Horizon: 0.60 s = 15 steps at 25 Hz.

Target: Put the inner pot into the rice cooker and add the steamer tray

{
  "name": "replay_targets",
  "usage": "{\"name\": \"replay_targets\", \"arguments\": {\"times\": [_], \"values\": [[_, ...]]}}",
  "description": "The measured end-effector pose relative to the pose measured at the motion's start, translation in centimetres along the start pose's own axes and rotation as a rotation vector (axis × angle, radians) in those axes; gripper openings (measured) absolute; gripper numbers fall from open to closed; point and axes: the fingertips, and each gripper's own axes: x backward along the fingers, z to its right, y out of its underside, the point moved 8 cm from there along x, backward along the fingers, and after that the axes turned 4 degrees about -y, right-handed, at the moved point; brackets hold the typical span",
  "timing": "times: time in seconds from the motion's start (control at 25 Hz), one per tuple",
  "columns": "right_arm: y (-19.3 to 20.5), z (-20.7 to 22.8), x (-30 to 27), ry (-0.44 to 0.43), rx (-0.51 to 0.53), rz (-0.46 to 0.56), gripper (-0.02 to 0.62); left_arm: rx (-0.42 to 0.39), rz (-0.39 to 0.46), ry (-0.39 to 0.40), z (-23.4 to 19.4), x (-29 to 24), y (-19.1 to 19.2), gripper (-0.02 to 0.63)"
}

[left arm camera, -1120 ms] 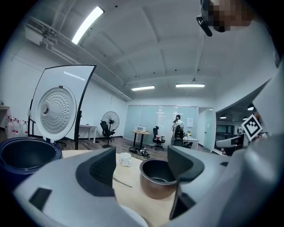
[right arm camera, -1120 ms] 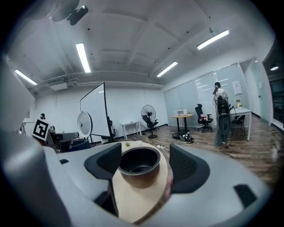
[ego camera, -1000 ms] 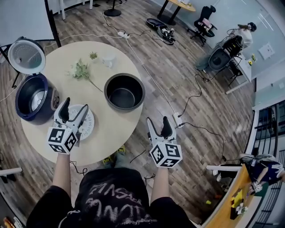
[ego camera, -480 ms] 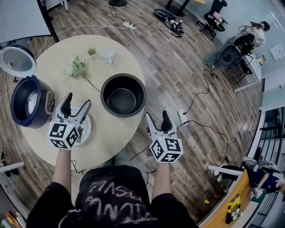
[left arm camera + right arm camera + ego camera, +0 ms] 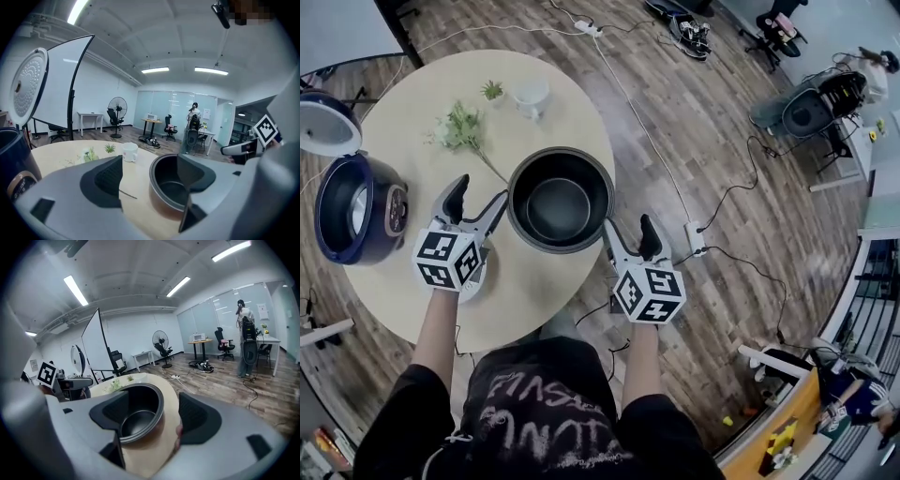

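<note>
Jaws: both pairs apart, empty | inner pot between left gripper and right gripper

Bright, even indoor light falls from long white ceiling strip lamps, upper centre of the left gripper view. Shadows are faint. Every view bows strongly, corners darkened; foreground edges look soft.

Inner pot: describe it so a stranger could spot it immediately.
Start at the round beige table. The inner pot sits at its right edge. It is the only dark, empty, open bowl; the rice cooker, at the left edge, is blue with a raised lid.
</note>
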Motion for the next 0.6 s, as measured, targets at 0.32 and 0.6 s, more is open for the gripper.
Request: {"name": "replay_targets", "arguments": {"times": [0.32,0.6], "values": [[1.8,1.2,-4.1,-0.036,-0.056,-0.127,0.319,0.038,-0.143,-0.006,0.4,-3.9,2.7,0.36],[3.4,1.7,-6.5,-0.048,-0.074,-0.213,0.285,0.073,-0.264,-0.022,0.3,-5.9,4.9,0.345]]}}
